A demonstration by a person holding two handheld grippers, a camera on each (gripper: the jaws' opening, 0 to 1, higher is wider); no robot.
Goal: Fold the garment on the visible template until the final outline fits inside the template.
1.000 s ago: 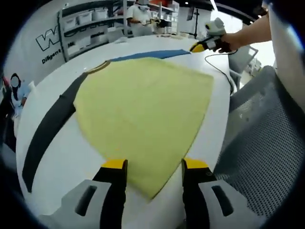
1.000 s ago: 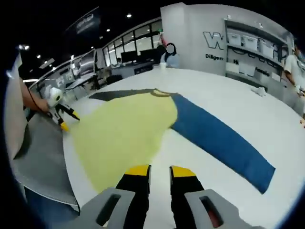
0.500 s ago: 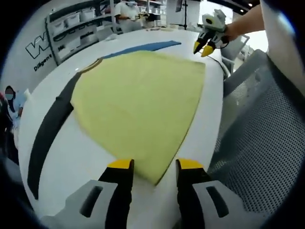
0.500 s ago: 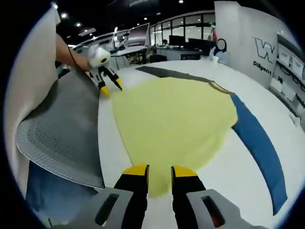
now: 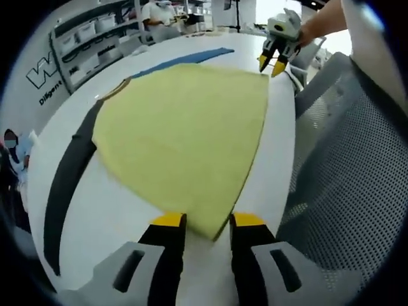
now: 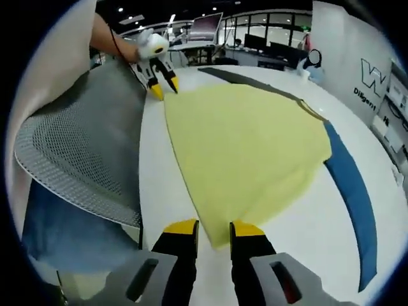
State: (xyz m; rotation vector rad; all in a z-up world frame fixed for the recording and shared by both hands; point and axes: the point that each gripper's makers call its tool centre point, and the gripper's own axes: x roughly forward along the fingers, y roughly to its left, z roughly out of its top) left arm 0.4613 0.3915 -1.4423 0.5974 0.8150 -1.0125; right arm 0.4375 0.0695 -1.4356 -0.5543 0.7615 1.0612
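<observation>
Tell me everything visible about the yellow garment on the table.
The yellow garment is pale, matte cloth spread flat on the white table. A dark sleeve and a blue sleeve stretch outward from a ribbed collar. One hem corner lies between the left gripper jaws, the other between the right gripper jaws.

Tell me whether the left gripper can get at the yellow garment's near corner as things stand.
Probably yes: the left gripper has its jaws open on either side of the yellow garment corner, with nothing between them.

Left gripper (image 5: 201, 221): jaws parted, straddling the near corner of the yellow garment (image 5: 185, 134) (lying flat on the white table (image 5: 121, 210)); right gripper (image 5: 273, 58) at the far corner.
</observation>
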